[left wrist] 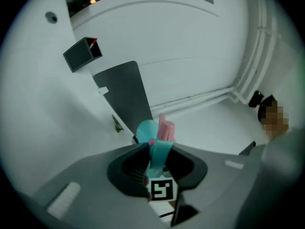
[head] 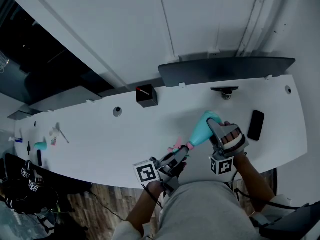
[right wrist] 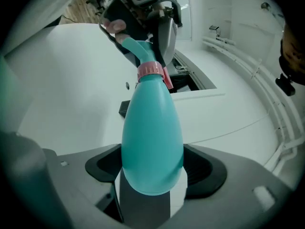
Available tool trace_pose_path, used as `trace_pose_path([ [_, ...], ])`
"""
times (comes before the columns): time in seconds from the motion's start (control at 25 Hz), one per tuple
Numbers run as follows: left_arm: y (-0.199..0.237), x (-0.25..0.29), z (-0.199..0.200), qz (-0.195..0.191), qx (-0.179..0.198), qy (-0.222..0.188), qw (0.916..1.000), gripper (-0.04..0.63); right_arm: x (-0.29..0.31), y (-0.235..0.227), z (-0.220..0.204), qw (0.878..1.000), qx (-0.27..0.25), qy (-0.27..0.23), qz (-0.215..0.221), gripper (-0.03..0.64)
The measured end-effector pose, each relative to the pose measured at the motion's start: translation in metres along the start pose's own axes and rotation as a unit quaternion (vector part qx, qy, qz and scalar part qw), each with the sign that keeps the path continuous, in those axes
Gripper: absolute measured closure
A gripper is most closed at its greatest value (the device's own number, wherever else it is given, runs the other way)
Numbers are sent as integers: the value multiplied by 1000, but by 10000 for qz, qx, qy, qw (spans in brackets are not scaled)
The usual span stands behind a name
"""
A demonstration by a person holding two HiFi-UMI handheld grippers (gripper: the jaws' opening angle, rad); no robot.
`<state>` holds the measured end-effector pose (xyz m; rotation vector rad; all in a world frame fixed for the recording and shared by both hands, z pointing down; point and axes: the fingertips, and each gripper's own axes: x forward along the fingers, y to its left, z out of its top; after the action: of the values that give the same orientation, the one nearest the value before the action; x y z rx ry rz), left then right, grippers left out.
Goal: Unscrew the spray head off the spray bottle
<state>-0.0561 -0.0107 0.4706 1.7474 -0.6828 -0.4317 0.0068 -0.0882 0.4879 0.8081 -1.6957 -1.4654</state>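
Bottle (right wrist: 152, 128): teal, held in the air over white worktop (head: 100, 134) | right gripper (right wrist: 152, 175): jaws clamped on bottle body | left gripper (left wrist: 156, 163): jaws clamped on spray head (left wrist: 159, 147), pink collar seated on bottle neck

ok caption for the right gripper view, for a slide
Right gripper holds the spray bottle by its base; left gripper grips its spray head

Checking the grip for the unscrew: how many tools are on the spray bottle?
2. The left tool is clamped on the spray head; the right tool grips the spray bottle by its body.
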Motion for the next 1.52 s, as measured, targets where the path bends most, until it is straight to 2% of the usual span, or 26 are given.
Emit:
trace_pose_path([
  [0.08, -2, 0, -1, -191, -537, -129, 9983, 500, 0, -2, 0, 10000, 2, -7, -51, 222],
  [0.16, -4, 2, 1, -318, -836, -236, 9957, 500, 1, -3, -1, 10000, 48, -5, -52, 222],
  [0.24, -6, 2, 3, -372, -982, -341, 9939, 500, 2, -3, -1, 9999, 147, 2, 17, 222],
  [0.28, -5, 2, 3, -327, -880, -359, 9949, 499, 2, -1, -1, 9997, 224, -10, 95, 222],
  [0.32, -4, 1, 3, -198, -589, -325, 9975, 494, 3, 1, -1, 9992, 329, -36, 205, 222],
  [0.4, -2, -3, 4, 204, 429, -97, 9988, 479, 3, 7, -2, 9968, 633, -102, 487, 224],
  [0.44, -3, -5, 4, 323, 876, 25, 9956, 412, 3, 11, -3, 9948, 790, -130, 626, 224],
  [0.48, -6, -7, 4, 323, 1141, 93, 9929, 385, 3, 15, -3, 9931, 903, -153, 737, 224],
  [0.52, -8, -8, 5, 257, 1243, 92, 9919, 394, 3, 17, -3, 9919, 964, -171, 815, 224],
  [0.6, -9, -9, 10, 161, 1191, -41, 9927, 502, 4, 21, -2, 9902, 1043, -194, 903, 224],
  [0.68, -6, -9, 14, 210, 1186, -141, 9926, 503, 4, 25, -3, 9882, 1184, -177, 958, 224],
  [0.96, -4, -29, 22, 338, 1526, -190, 9875, 505, 3, 36, -29, 9814, 1573, 190, 1084, 224],
  [1.12, -15, -55, 34, 263, 1695, -386, 9844, 505, 1, 37, -48, 9711, 2072, 445, 1098, 224],
  [1.24, -19, -85, 51, 448, 1933, -763, 9771, 505, -2, 40, -63, 9478, 2925, 672, 1077, 222],
  [1.32, -15, -108, 68, 799, 2142, -1087, 9674, 506, -5, 41, -71, 9211, 3654, 799, 1081, 222],
  [1.4, -5, -125, 81, 1311, 2478, -1321, 9508, 506, -8, 39, -73, 8844, 4477, 839, 1015, 222],
  [1.52, 9, -128, 88, 1975, 3127, -1382, 9188, 506, -10, 26, -64, 8080, 5800, 680, 782, 222],
])
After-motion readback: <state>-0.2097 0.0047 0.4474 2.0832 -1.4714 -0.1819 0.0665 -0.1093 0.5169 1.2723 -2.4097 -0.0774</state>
